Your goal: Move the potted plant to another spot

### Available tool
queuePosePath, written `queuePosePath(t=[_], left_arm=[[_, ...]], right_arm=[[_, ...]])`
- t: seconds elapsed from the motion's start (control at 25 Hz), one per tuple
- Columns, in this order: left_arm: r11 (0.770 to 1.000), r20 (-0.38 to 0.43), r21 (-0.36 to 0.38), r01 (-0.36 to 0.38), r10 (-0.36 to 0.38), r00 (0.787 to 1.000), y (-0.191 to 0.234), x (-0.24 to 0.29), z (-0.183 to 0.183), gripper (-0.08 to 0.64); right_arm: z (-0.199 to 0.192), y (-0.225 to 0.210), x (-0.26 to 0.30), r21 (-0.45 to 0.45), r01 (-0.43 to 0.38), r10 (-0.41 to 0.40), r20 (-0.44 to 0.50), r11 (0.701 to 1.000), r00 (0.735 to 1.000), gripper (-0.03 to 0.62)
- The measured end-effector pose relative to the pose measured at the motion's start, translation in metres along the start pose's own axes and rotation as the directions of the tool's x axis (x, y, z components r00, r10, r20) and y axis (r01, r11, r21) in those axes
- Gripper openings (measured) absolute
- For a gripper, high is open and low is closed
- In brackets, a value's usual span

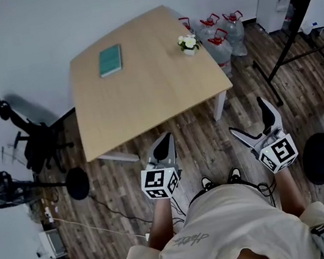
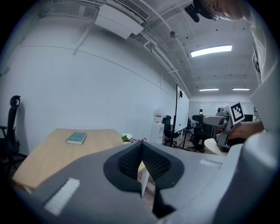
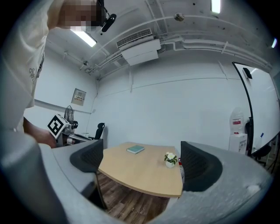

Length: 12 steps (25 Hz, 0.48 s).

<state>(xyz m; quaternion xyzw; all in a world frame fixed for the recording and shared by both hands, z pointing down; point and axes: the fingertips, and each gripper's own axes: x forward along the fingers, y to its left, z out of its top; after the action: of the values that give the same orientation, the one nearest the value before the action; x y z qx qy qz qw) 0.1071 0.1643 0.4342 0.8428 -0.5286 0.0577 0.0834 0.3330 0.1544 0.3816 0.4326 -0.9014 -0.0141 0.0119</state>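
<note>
The wood floor (image 1: 202, 143) lies open between the person and the near edge of the one pale wooden table (image 1: 149, 91). The table's left side is hemmed by one black office chair (image 1: 34, 142) and one floor fan (image 1: 0, 194), and its far right corner by a cluster of what look like four clear water bottles (image 1: 220, 38). One green book (image 1: 110, 60) lies flat on the far left part of the top. The single potted plant (image 1: 188, 44) stands well apart from the book, close to the table's far right edge, near the bottles. Its pot is upright, its long axis vertical, and its white flowers point up. Both grippers hang over the floor, short of the table. The left gripper (image 1: 166, 143) has its jaws pressed together on nothing. The right gripper (image 1: 250, 119) has its jaws spread wide and empty.
</note>
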Motion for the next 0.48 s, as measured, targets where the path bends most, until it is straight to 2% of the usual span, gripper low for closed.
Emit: queuePosePath(t=[0.16, 0.48], left_arm=[[1.000, 0.013, -0.004, 0.025, -0.025, 1.000, 0.014, 0.001, 0.006, 0.018], [1.000, 0.004, -0.015, 0.024, -0.024, 1.000, 0.031, 0.014, 0.003, 0.018]], right_arm=[[0.000, 0.008, 0.007, -0.005, 0.023, -0.023, -0.005, 1.000, 1.000, 0.543], [-0.015, 0.003, 0.026, 0.032, 0.027, -0.025, -0.037, 0.999, 0.999, 0.543]])
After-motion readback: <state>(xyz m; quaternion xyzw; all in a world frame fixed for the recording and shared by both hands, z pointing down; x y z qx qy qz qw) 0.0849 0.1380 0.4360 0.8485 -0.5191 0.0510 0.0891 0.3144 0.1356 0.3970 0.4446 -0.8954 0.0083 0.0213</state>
